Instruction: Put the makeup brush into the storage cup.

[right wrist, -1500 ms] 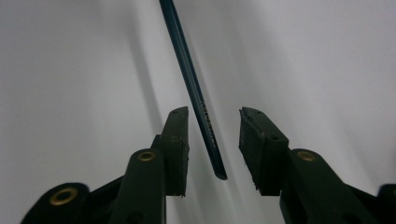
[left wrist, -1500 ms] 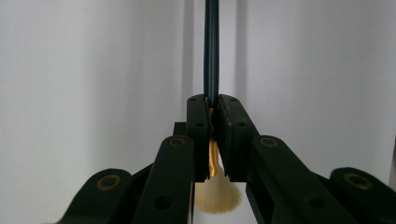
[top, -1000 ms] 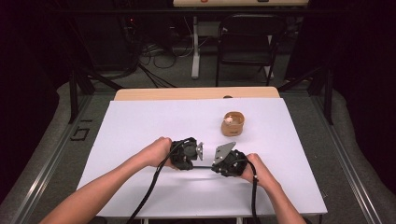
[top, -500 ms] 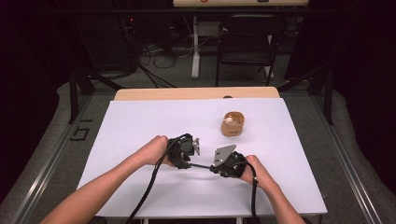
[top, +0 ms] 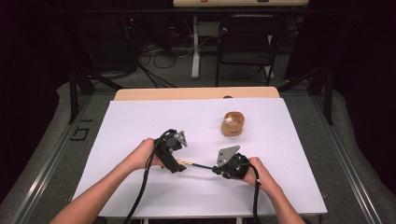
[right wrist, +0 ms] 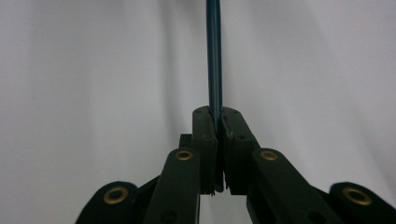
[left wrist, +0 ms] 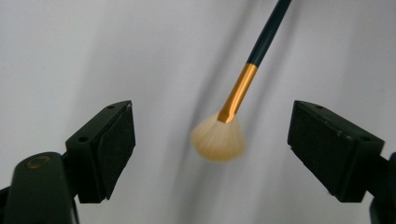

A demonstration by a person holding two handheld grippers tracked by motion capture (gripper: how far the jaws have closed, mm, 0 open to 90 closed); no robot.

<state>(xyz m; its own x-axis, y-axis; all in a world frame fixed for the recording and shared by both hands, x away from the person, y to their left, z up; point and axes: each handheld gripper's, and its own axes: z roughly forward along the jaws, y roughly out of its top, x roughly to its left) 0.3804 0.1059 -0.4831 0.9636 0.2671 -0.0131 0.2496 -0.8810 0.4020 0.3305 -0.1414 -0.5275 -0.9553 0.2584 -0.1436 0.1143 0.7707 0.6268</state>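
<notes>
A brush with a dark blue handle [right wrist: 214, 56], a gold ferrule [left wrist: 238, 91] and tan bristles [left wrist: 218, 138] is held level just above the white table [top: 140, 121]. My right gripper [right wrist: 217, 116] is shut on the handle's end, seen in the high view at the front right [top: 215, 169]. My left gripper [left wrist: 212, 126] has just been opening; the bristles hang between its wide jaws and touch neither pad. In the high view the left gripper [top: 180, 165] sits at the brush head, with the brush [top: 198, 165] spanning the gap between both hands.
A small round wooden cup [top: 233, 124] with something pale inside stands behind the right hand. A bare wooden strip [top: 196, 93] runs along the table's far edge. Beyond it are a black chair [top: 247, 42] and floor cables. Cables trail from both grippers toward the front edge.
The left gripper's jaws have gone from shut on the brush head to wide apart. The left hand has slid left, away from the right hand. The right hand has stayed put.
</notes>
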